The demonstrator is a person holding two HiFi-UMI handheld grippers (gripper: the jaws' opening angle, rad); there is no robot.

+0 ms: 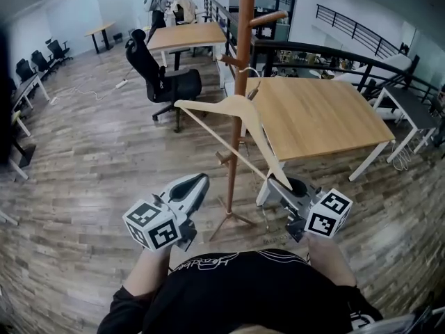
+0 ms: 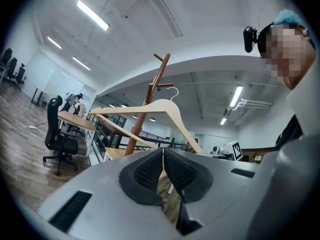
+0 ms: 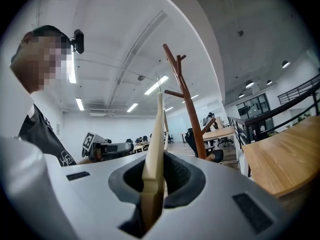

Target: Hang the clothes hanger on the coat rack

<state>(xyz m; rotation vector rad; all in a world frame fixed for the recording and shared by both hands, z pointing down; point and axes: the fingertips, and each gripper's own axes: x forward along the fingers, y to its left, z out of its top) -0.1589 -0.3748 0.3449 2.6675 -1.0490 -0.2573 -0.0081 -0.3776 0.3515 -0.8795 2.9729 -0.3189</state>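
Note:
A pale wooden clothes hanger (image 1: 236, 113) with a wire hook is held up in front of me. My right gripper (image 1: 278, 184) is shut on the hanger's lower right arm tip. In the right gripper view the hanger (image 3: 155, 149) stands edge-on between the pads. The hook is close beside the pole of the brown coat rack (image 1: 240, 54), under a short peg; I cannot tell if it touches. My left gripper (image 1: 201, 181) is shut and holds nothing, and it is low and left of the rack. Its pads meet with the hanger (image 2: 165, 106) and the coat rack (image 2: 148, 96) beyond them.
A wooden table (image 1: 327, 117) stands right behind the rack, and a second table (image 1: 186, 36) is farther back. A black office chair (image 1: 163, 82) is at the left. A dark railing (image 1: 334, 51) runs behind the near table. The rack's feet (image 1: 229, 218) spread on the wood floor.

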